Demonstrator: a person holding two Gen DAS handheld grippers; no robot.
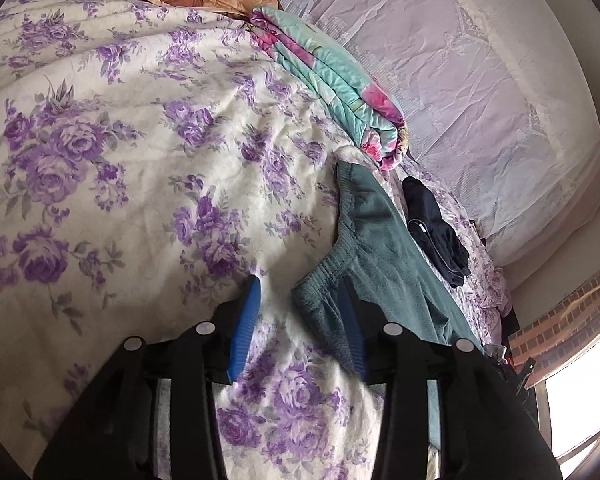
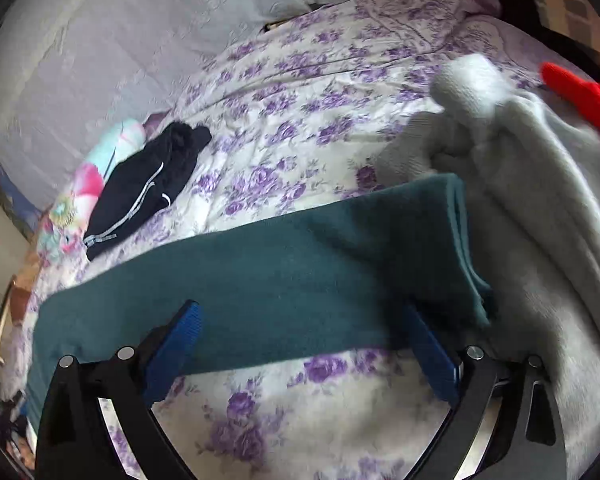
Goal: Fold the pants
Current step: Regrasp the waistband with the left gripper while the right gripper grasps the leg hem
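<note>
1. The green pants (image 2: 260,264) were seen lying on the floral bedspread (image 1: 140,160), stretched as one long narrow band near the front edge of the bed, with the two legs apparently laid one on the other.
2. The waistband (image 1: 332,264) was found at the left gripper's end, the leg ends beside a grey garment (image 2: 540,220) at the other.
3. The left gripper (image 1: 300,300) was held with the jaws partly spread; the waistband corner lay by one pad, but no pinch on it could be seen.
4. The right gripper (image 2: 304,320) was spread wide over the near edge of the band, and nothing was pinched.
5. It was judged that the lengthwise fold was done and that the crosswise folds were still left.
6. A black garment (image 2: 148,184) and a folded colourful blanket (image 1: 340,92) were lying further back, well apart from the pants.
</note>
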